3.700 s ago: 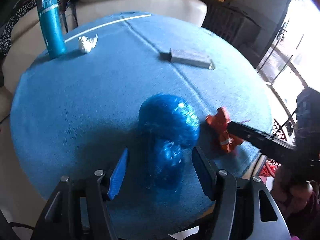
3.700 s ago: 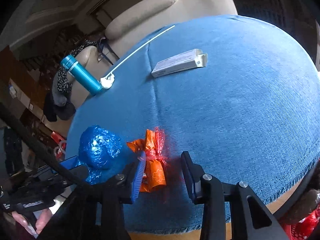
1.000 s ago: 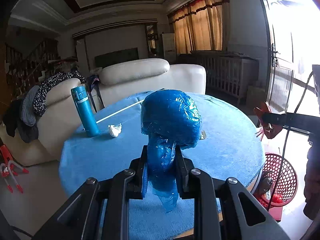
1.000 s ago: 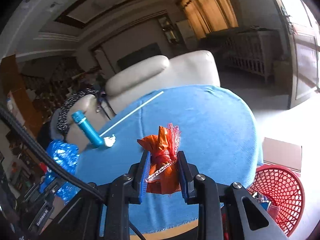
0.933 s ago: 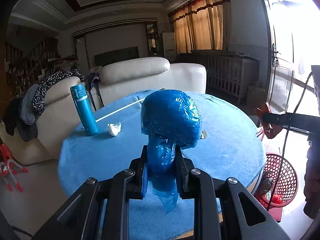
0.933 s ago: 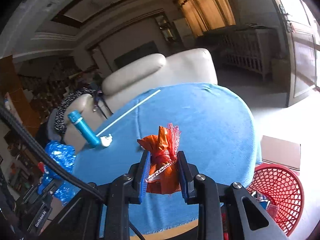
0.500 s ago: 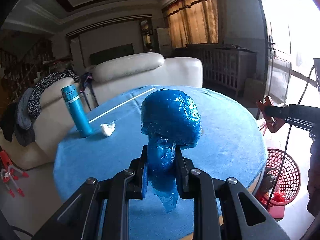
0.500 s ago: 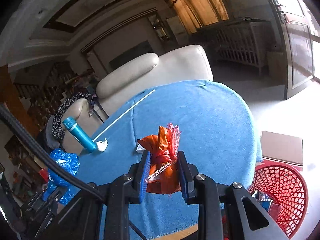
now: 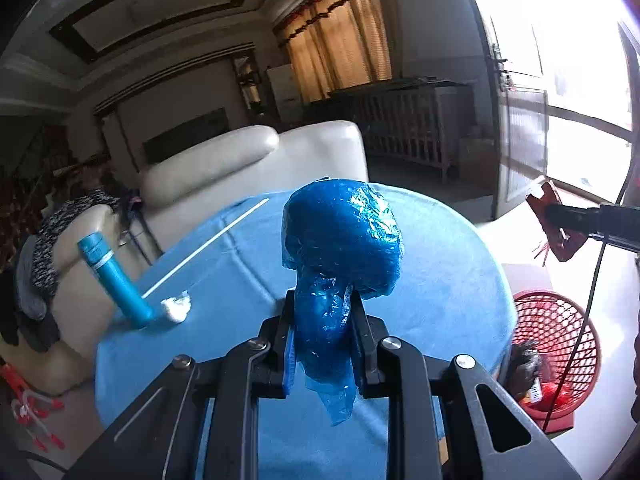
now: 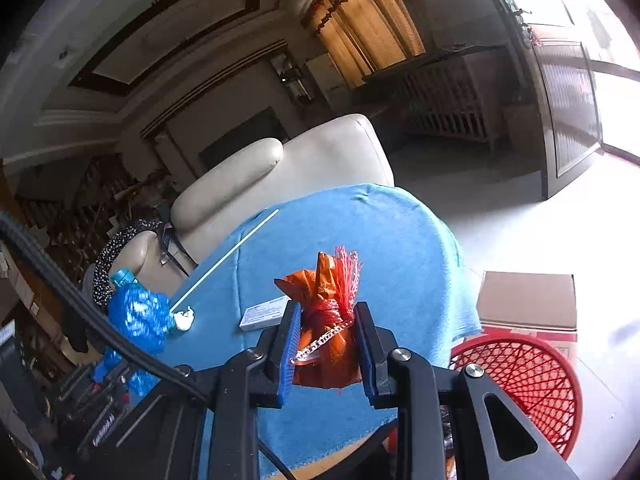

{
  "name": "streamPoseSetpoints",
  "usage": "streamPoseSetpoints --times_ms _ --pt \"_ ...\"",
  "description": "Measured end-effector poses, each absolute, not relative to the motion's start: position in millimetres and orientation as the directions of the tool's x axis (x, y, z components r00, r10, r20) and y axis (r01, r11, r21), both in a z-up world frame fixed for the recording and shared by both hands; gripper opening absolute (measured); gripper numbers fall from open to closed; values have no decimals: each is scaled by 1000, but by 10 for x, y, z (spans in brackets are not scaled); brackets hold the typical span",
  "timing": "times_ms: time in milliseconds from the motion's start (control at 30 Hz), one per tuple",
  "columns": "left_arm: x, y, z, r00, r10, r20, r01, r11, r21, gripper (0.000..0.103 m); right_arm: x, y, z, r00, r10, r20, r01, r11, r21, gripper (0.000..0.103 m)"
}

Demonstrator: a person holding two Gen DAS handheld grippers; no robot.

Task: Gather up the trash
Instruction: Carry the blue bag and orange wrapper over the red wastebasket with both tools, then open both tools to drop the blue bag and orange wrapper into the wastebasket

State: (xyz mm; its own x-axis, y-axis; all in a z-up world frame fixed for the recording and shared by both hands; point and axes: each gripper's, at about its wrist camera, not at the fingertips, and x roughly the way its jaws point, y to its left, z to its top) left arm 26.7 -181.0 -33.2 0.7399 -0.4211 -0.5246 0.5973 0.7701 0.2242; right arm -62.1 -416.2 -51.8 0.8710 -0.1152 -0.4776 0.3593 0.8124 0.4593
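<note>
Two pieces of trash are held above the table (image 9: pixel 440 280): my left fingers (image 9: pixel 289 330) clamp the blue bag (image 9: pixel 340 240), my right fingers (image 10: pixel 290 332) pinch the orange wrapper (image 10: pixel 326 320), nearer the red basket (image 10: pixel 532 380) on the floor, lower right.

Your left gripper (image 9: pixel 322 312) is black with blue pads; the crumpled bag (image 9: pixel 340 240) in it is glossy deep blue with pale glints. Your right gripper (image 10: pixel 327 328) is likewise black with blue pads; its wrapper (image 10: pixel 326 320) is orange with a red fringe and a silvery strip. Tablecloth (image 9: pixel 248 280): mid blue. Flask (image 9: pixel 114 280): teal with a pale band. Tissue wad (image 9: pixel 176 307): white. Stick (image 9: pixel 204 248): white. Basket (image 10: pixel 524 384): red lattice. Small box (image 10: pixel 264 313): white and grey. Sofa (image 9: pixel 248 168): cream. Carton (image 10: pixel 528 300): brown. Curtains (image 9: pixel 340 56): tan with a dark red trim.
</note>
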Motion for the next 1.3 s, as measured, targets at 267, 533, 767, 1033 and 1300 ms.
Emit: streamPoseSetpoints --times_ms 267,533,767,1033,1300 --pt "130 -2232 -439 583 -537 -610 757 631 168 24 -1007 -4473 -615 843 -187 -505 441 778 448 28" --pt "-199 -2719 -575 342 -624 -702 910 407 81 24 -1421 -4767 -852 781 -222 -583 537 715 447 29" --pt "-398 -3078 -726 220 -627 -748 958 283 44 71 -1594 -4938 -1020 736 -226 -638 601 652 462 33" --pt "-212 -2689 -725 312 -612 -727 926 366 90 72 -1607 -4957 -1019 743 -240 -625 610 626 485 67" --pt "664 -1697 -930 458 -446 -769 742 668 55 72 -1068 -4681 -1103 748 -139 -649 539 699 471 67"
